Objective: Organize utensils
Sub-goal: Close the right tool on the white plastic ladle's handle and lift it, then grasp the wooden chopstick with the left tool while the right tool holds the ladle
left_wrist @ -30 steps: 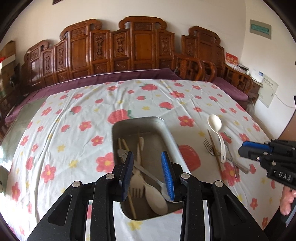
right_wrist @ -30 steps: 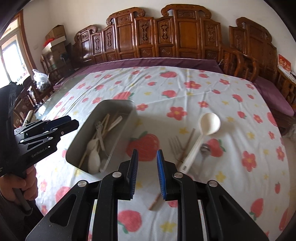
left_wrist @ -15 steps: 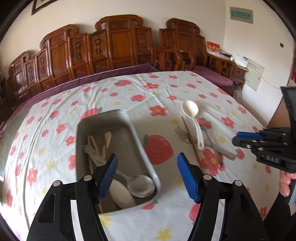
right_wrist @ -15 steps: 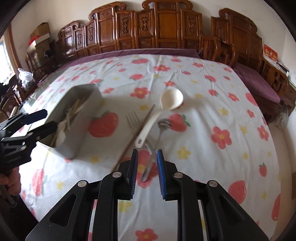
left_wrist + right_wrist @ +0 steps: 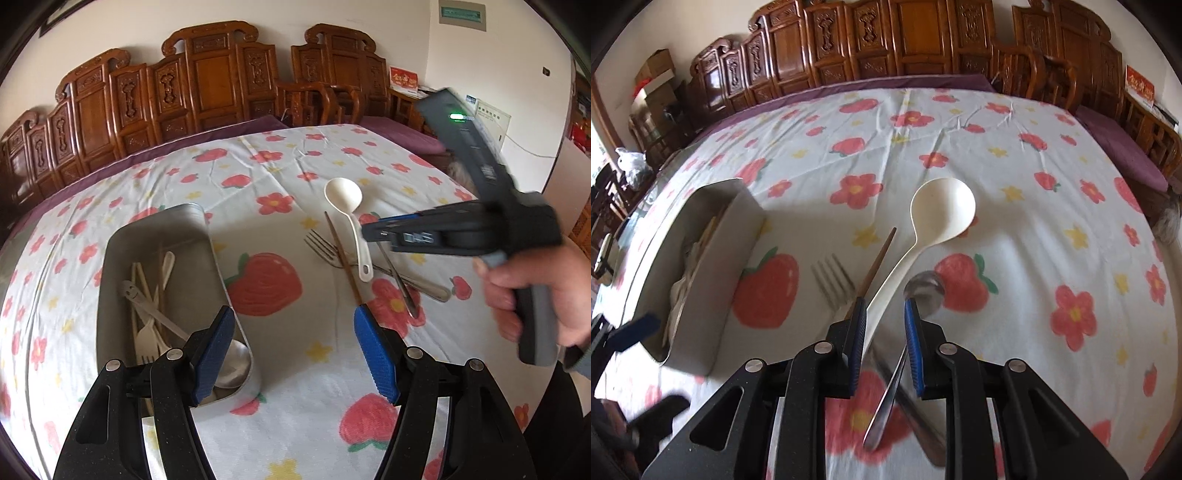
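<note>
Since a second ago the left gripper [image 5: 293,347] has its jaws spread wide and empty, and the right gripper [image 5: 885,334] has dropped over the white ladle [image 5: 932,225], jaws narrowly apart; whether they touch its handle is too blurry to tell.

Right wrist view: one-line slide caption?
Right gripper, jaws narrowly apart, above white ladle, fork, metal spoon beside tray.

Soft daylight fills the room, brightest at the upper left window. The black handheld gripper [image 5: 373,233] at right smears with motion blur; fisheye edges bend and darken.
</note>
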`<action>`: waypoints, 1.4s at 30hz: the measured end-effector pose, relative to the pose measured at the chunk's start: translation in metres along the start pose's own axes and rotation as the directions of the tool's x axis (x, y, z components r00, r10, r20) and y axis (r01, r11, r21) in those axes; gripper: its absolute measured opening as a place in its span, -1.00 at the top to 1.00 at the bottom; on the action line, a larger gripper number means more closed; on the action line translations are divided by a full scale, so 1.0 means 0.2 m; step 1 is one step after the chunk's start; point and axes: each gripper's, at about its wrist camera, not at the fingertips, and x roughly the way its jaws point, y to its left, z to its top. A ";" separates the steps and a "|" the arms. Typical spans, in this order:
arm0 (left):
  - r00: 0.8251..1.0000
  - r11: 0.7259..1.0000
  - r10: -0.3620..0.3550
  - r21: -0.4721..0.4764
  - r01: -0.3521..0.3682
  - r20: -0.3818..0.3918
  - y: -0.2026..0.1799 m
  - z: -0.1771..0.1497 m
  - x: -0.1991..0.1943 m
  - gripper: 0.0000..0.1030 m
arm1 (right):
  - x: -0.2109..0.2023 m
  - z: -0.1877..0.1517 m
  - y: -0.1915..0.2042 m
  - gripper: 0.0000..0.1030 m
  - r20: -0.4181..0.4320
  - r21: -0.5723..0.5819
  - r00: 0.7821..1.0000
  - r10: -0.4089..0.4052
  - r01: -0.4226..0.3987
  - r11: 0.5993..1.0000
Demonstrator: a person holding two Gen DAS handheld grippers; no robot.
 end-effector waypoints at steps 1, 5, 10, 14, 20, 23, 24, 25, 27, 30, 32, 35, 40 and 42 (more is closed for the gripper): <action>1.000 1.000 -0.004 -0.001 0.004 -0.001 0.00 0.00 0.00 -0.25 | 0.03 0.01 0.00 0.55 -0.011 0.005 1.000 -0.001 0.001 1.000; 1.000 1.000 -0.023 -0.004 0.023 -0.010 -0.02 -0.01 0.03 -0.25 | 0.09 0.04 -0.01 0.51 -0.043 0.032 0.999 0.021 -0.020 0.999; 0.999 0.999 -0.049 0.005 0.049 -0.023 -0.07 -0.02 0.05 -0.25 | 0.12 0.05 0.00 0.54 -0.081 0.053 0.996 0.045 -0.040 0.998; 0.997 0.997 -0.072 0.005 0.073 -0.030 -0.09 -0.03 0.08 -0.25 | 0.12 0.04 0.00 0.86 -0.089 0.067 0.992 0.087 -0.081 0.994; 0.994 0.995 -0.099 -0.004 0.099 -0.046 -0.11 -0.05 0.12 -0.25 | 0.03 0.02 0.00 0.92 -0.062 0.037 0.993 0.103 -0.101 0.994; 0.991 0.993 -0.117 -0.011 0.117 -0.058 -0.13 -0.05 0.16 -0.25 | -0.03 -0.01 -0.02 0.92 -0.043 0.022 0.994 0.100 -0.099 0.995; 0.991 0.993 -0.121 -0.011 0.120 -0.062 -0.14 -0.05 0.17 -0.25 | -0.06 -0.02 -0.02 0.92 -0.036 0.021 0.995 0.098 -0.097 0.995; 0.990 0.992 -0.123 -0.012 0.123 -0.069 -0.15 -0.04 0.19 -0.25 | -0.09 -0.03 -0.03 0.92 -0.028 0.020 0.995 0.099 -0.098 0.995; 0.992 0.994 -0.112 0.001 0.112 -0.062 -0.17 -0.04 0.21 -0.21 | -0.15 -0.07 -0.04 0.92 -0.011 0.009 0.996 0.089 -0.089 0.996; 0.989 0.992 -0.127 -0.003 0.127 -0.073 -0.20 -0.02 0.22 -0.08 | -0.23 -0.11 -0.06 0.92 0.003 -0.003 0.996 0.084 -0.084 0.996; 0.991 0.993 -0.119 0.012 0.120 -0.060 -0.22 -0.01 0.21 -0.08 | -0.27 -0.15 -0.08 0.92 0.010 -0.011 0.997 0.079 -0.078 0.997; 0.991 0.993 -0.116 0.021 0.117 -0.066 -0.25 0.00 0.21 0.00 | -0.33 -0.19 -0.10 0.92 0.022 -0.016 0.997 0.077 -0.077 0.997; 0.990 0.995 -0.092 0.026 0.095 -0.110 -0.27 0.00 0.29 0.27 | -0.38 -0.23 -0.15 0.92 0.041 0.008 0.996 0.077 -0.078 0.997; 0.988 0.996 -0.079 0.029 0.083 -0.132 -0.28 -0.01 0.33 0.40 | -0.39 -0.25 -0.17 0.92 0.043 0.017 0.997 0.071 -0.072 0.997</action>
